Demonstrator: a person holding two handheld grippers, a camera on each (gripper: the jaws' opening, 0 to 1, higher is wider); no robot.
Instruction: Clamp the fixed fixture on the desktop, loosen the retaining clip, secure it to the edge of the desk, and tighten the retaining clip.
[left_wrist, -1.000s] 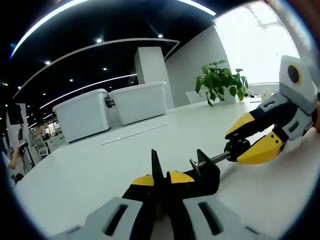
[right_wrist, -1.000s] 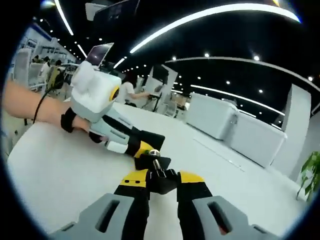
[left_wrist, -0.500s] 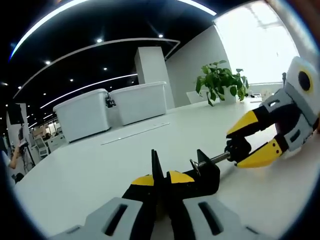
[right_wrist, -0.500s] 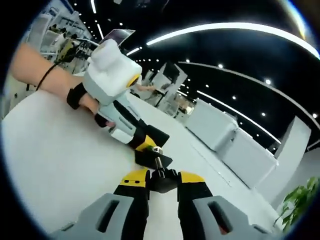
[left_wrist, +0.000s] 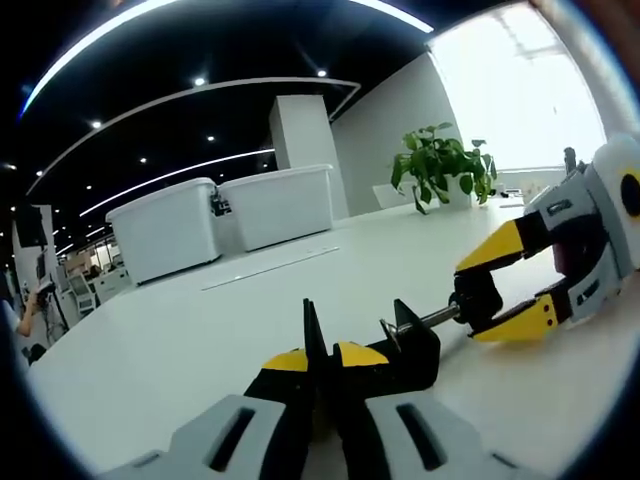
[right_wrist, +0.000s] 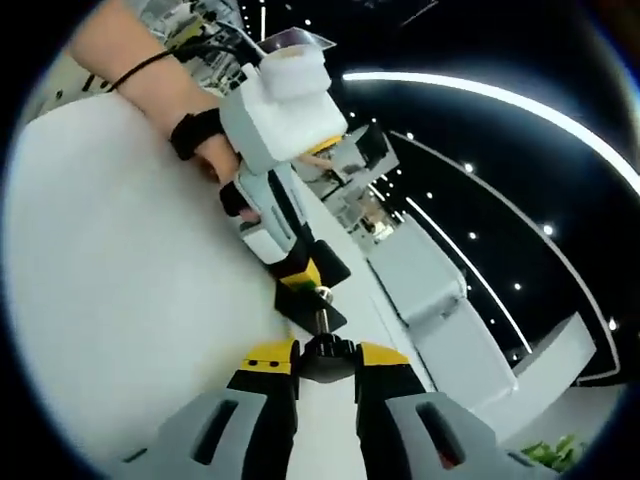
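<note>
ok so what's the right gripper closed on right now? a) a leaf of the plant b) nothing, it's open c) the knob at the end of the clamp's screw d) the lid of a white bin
c, the right gripper has its yellow-tipped jaws shut on the black knob at the end of the clamp's screw, while the left gripper holds the clamp body.

Your left gripper view sits low, close over the worktop (left_wrist: 180, 340), looking along its jaws toward the white bins (left_wrist: 220, 220). Your right gripper view, rolled steeply, faces back at the left gripper (right_wrist: 300, 275). Both share the black clamp (left_wrist: 400, 350) just ahead of the jaws.
</note>
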